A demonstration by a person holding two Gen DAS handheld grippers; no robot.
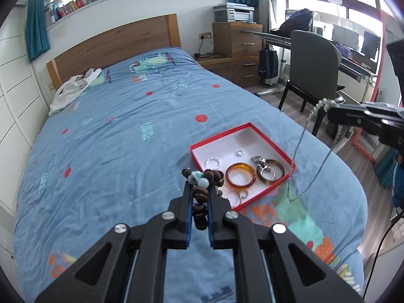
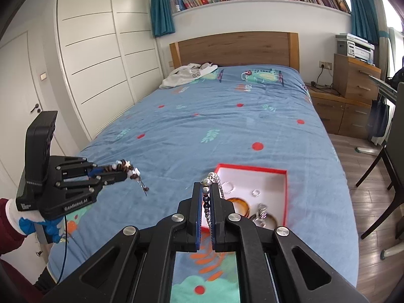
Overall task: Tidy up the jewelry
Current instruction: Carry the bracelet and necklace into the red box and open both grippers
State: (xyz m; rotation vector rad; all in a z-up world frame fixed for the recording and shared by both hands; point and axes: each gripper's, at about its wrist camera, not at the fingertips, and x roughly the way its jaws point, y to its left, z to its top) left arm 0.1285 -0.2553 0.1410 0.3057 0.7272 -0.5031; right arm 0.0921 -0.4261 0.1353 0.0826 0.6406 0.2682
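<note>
Bracelet (image 1: 202, 186) pinched in left hand-held gripper (image 1: 200, 192) above bed (image 1: 113, 139).

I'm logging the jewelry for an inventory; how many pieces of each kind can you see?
Bangles, amber and brown, in the red box: 2
Silver rings in the box: 4
Wooden bead bracelet: 1
Silver chain necklace: 1
Total: 8

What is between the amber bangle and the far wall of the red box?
In the left wrist view, one small silver ring lies on the white floor between the amber bangle and the far wall of the red box; otherwise bare.
</note>
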